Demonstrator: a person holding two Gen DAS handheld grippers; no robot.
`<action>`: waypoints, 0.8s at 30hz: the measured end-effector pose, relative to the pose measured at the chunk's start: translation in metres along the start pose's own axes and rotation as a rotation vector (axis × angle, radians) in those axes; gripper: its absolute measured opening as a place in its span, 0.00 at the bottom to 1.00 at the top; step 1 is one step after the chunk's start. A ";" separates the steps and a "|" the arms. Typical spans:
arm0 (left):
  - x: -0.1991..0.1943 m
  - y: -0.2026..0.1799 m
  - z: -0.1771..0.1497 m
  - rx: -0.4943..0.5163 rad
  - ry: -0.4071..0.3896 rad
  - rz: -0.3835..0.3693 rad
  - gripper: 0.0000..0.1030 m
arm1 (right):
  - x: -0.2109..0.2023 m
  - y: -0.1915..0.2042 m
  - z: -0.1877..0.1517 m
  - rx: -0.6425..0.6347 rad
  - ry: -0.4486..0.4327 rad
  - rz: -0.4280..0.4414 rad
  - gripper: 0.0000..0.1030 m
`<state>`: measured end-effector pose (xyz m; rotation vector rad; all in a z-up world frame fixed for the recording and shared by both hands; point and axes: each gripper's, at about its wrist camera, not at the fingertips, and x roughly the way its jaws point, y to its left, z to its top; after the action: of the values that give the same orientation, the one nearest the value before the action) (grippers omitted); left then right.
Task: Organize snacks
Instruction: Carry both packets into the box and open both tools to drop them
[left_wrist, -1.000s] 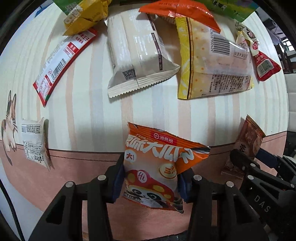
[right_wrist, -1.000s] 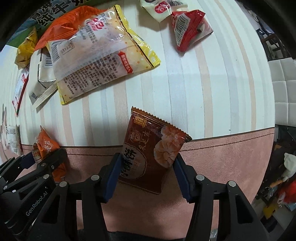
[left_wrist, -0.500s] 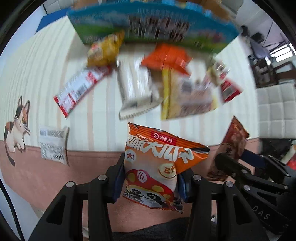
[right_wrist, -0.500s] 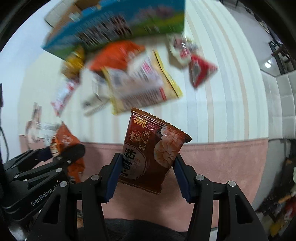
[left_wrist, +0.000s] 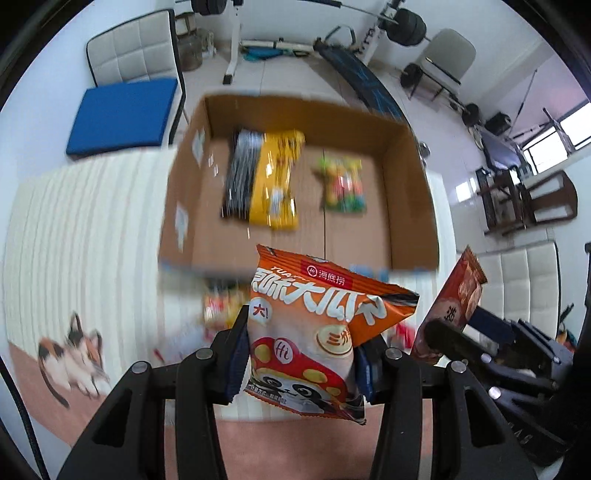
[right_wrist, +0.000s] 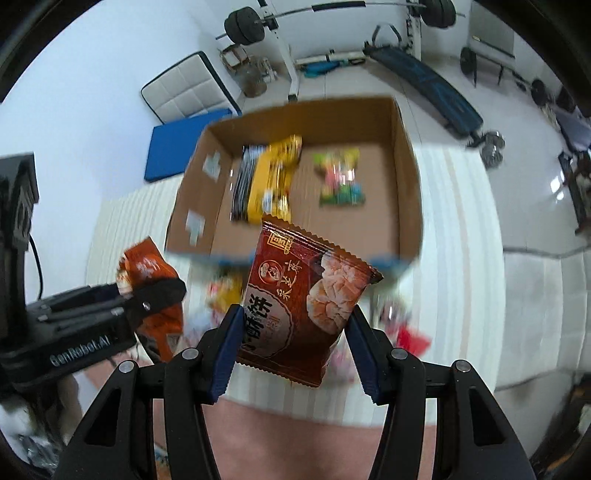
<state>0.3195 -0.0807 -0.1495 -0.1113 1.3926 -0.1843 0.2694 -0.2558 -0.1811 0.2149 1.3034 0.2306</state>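
The left gripper (left_wrist: 301, 360) has its fingers clamped on the lower sides of an orange snack bag (left_wrist: 310, 332), which stands upright between them. To its right, the right gripper (right_wrist: 293, 345) pinches a dark red pastry packet (right_wrist: 299, 302) the same way. Both are held near a cardboard box (right_wrist: 408, 184) holding a yellow packet (right_wrist: 271, 181) and a green candy packet (right_wrist: 340, 181).

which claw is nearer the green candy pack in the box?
Right, by a slim margin. The right claw, shut on the brown pastry packet, sits almost straight before the green candy pack. The left claw, holding the orange snack bag, is offset leftward.
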 end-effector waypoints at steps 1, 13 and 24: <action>0.004 0.001 0.015 0.002 0.001 0.010 0.43 | 0.004 0.002 0.015 -0.012 0.002 -0.003 0.57; 0.115 0.027 0.108 -0.050 0.255 0.034 0.43 | 0.111 -0.008 0.109 -0.056 0.170 -0.065 0.57; 0.177 0.044 0.103 -0.066 0.408 0.047 0.46 | 0.180 -0.012 0.107 -0.104 0.323 -0.057 0.58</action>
<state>0.4530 -0.0755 -0.3107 -0.0985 1.8067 -0.1258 0.4177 -0.2178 -0.3247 0.0516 1.6108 0.2923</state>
